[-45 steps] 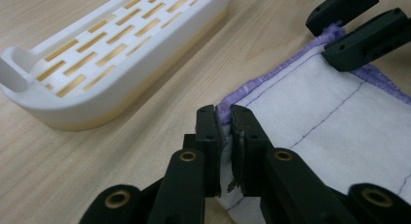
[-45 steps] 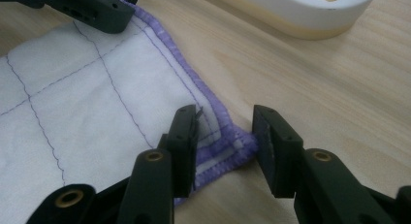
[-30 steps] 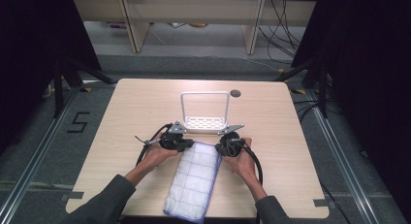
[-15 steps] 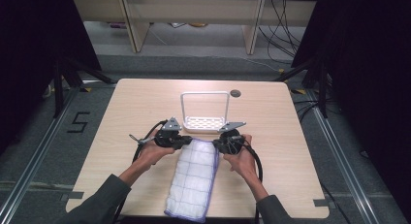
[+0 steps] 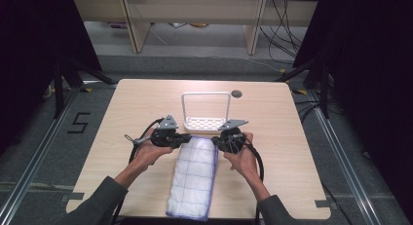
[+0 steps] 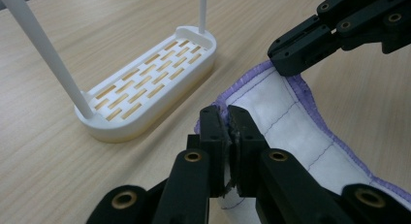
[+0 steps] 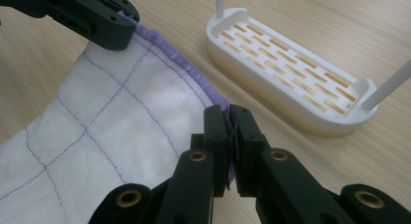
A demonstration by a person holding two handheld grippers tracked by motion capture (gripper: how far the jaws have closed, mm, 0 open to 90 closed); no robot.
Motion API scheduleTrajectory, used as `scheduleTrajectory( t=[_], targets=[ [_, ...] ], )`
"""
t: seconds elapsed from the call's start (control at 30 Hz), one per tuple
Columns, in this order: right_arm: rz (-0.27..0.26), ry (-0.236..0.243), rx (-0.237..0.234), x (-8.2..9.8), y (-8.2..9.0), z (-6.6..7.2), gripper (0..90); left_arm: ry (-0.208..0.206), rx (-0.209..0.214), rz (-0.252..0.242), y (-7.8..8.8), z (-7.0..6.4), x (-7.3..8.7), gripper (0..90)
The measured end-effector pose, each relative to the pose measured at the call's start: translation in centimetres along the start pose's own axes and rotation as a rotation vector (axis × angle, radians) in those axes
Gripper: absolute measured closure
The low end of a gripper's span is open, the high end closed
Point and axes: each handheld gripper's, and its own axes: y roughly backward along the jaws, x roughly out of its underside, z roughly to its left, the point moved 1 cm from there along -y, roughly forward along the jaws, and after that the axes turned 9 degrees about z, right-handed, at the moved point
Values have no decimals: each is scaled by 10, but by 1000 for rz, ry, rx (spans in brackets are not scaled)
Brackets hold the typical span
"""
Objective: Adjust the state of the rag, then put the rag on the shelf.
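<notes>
A white quilted cloth (image 5: 194,174) with a purple hem lies lengthwise on the wooden table (image 5: 122,108), its far end lifted. My left gripper (image 5: 187,138) is shut on the cloth's far left corner (image 6: 220,107). My right gripper (image 5: 217,140) is shut on the far right corner (image 7: 219,105). In the left gripper view the right gripper's jaws pinch the cloth (image 6: 291,117) at upper right. In the right gripper view the left gripper's jaws hold the cloth (image 7: 121,112) at upper left. The cloth's far edge hangs stretched between the two grips.
A white rack (image 5: 206,121) with a slotted base and a tall wire hoop stands just beyond the cloth; its base (image 6: 150,83) (image 7: 291,64) lies close to both grippers. A round dark grommet (image 5: 236,94) sits in the table behind it. Cables trail back along the person's forearms.
Both grippers have risen a little with the cloth's far corners pinched, lifting that end off the table. The rest of the cloth stays flat.
</notes>
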Motion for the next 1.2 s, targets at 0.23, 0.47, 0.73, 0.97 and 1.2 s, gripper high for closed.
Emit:
scheduleTrajectory(
  t=[0.23, 0.47, 0.73, 0.97, 1.2],
  targets=[
    [-30, 9, 1, -3, 9, 1, 869, -17, 19, -26, 8, -7, -9, 851],
    [-88, 38, 1, -8, 32, 10, 870, -35, 27, -67, 32, -14, -15, 851],
    [-148, 73, 4, -18, 58, 24, 871, -54, 35, -86, 59, -19, -28, 851],
    [-186, 79, 8, -32, 82, 27, 872, -47, 40, -92, 76, -18, -48, 852],
    [-210, 82, 10, -52, 104, 25, 873, -50, 35, -103, 93, -18, -71, 853]
  ],
)
